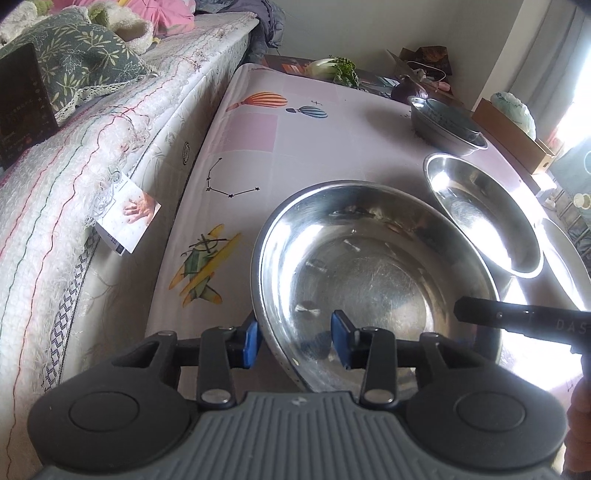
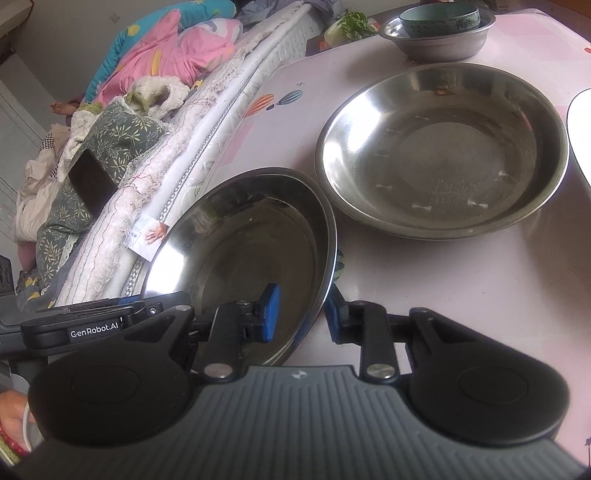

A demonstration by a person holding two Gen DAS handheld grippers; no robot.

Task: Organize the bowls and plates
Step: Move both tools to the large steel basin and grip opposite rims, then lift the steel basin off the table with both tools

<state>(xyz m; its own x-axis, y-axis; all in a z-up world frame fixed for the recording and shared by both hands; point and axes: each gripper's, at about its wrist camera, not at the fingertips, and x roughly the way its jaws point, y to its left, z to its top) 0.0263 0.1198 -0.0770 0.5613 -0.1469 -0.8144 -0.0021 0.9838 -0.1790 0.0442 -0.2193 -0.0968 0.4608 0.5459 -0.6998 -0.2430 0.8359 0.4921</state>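
Note:
A wide steel plate (image 1: 369, 273) (image 2: 251, 243) lies nearest on the pink patterned tablecloth (image 1: 295, 147). My left gripper (image 1: 295, 339) is shut on its near left rim, one blue pad outside and one on the inner wall. My right gripper (image 2: 301, 314) is shut on the same plate's right rim, pads on either side. A second steel plate (image 1: 484, 214) (image 2: 443, 147) sits just beyond it to the right. Farther back, a steel bowl (image 1: 447, 133) (image 2: 439, 48) holds a greenish ceramic bowl (image 2: 439, 16).
A white plate (image 2: 580, 129) shows at the right edge. A bed (image 1: 92, 147) with quilts and cushions runs along the table's left side. A cardboard box (image 1: 513, 140), leafy greens (image 1: 343, 70) and clutter line the far and right edges.

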